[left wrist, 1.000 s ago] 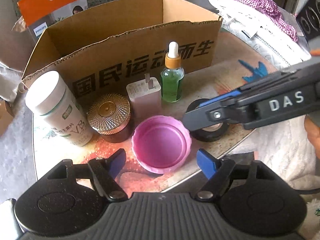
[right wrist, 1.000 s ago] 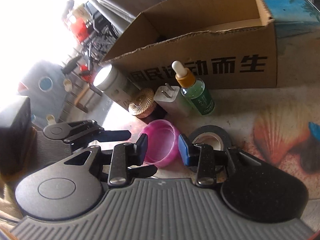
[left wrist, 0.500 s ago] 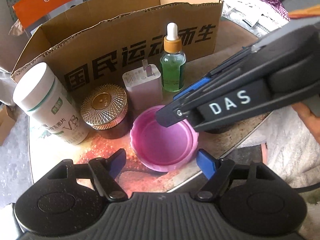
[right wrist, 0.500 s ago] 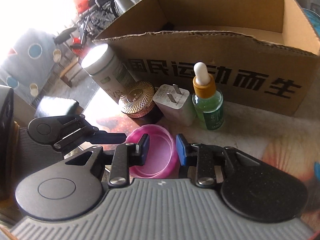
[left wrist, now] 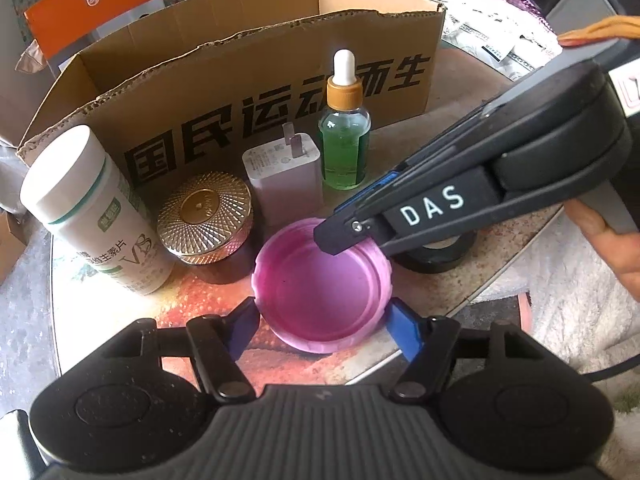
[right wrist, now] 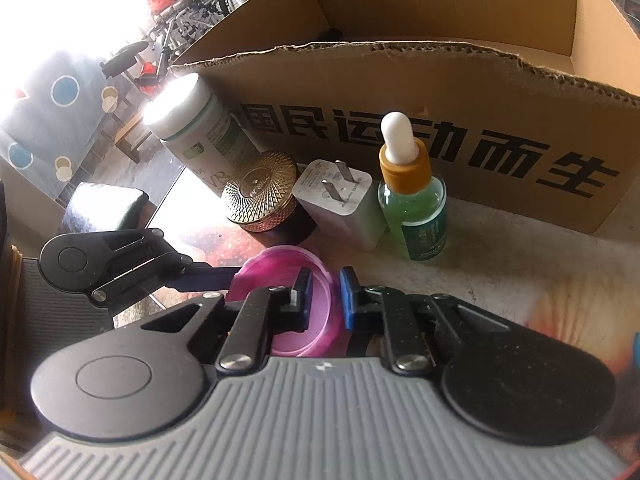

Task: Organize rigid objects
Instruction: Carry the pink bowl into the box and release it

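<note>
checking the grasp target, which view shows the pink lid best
The left wrist view: the pink lid lies open side up, nearly whole, between the left hand-held gripper's blue fingers. The right wrist view shows only part, behind the right hand-held gripper, which straddles its rim.

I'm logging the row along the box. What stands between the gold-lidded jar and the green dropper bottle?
A white charger plug, prongs up, stands between the gold-lidded jar and the green dropper bottle; both wrist views show it.
</note>
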